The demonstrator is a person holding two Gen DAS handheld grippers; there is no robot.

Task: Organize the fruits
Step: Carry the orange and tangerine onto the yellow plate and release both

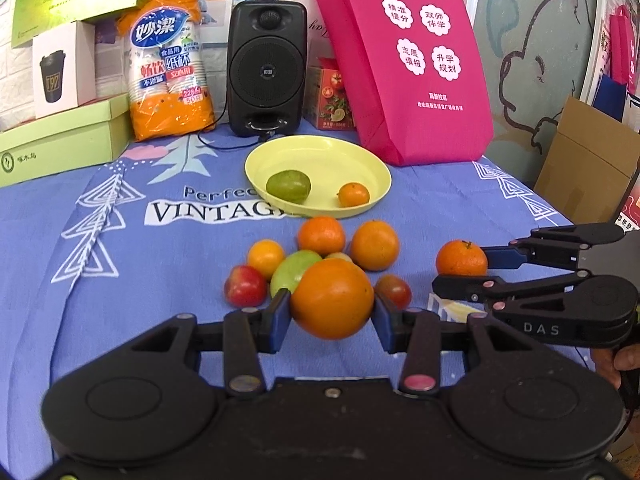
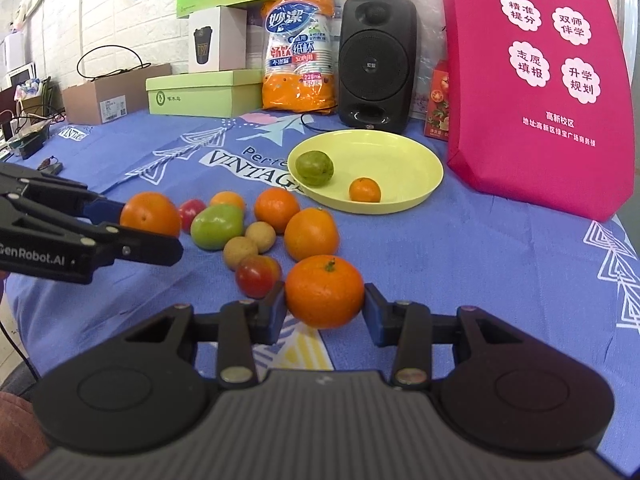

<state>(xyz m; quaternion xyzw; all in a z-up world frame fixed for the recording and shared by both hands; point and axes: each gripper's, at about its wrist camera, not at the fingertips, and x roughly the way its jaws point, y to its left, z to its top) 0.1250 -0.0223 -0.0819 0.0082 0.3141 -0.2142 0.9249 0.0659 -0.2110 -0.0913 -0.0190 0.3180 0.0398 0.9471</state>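
Observation:
My left gripper (image 1: pixel 332 312) is shut on a large orange (image 1: pixel 332 298), also seen from the right wrist view (image 2: pixel 150 214). My right gripper (image 2: pixel 325 308) is shut on a tangerine with a green stem (image 2: pixel 324 292), which also shows in the left wrist view (image 1: pixel 461 258). A yellow plate (image 1: pixel 360 160) holds a green fruit (image 1: pixel 288 186) and a small tangerine (image 1: pixel 353 195). Loose on the blue cloth lie oranges (image 1: pixel 374 245), a green fruit (image 2: pixel 216 226), red fruits (image 1: pixel 245 286) and two small brown fruits (image 2: pixel 240 252).
Behind the plate stand a black speaker (image 1: pixel 266 66), a pink bag (image 1: pixel 404 60), an orange pack of paper cups (image 1: pixel 168 64) and green boxes (image 1: pixel 60 140). A speaker cable (image 1: pixel 224 146) trails on the cloth. Cardboard (image 1: pixel 584 160) stands off the table's right edge.

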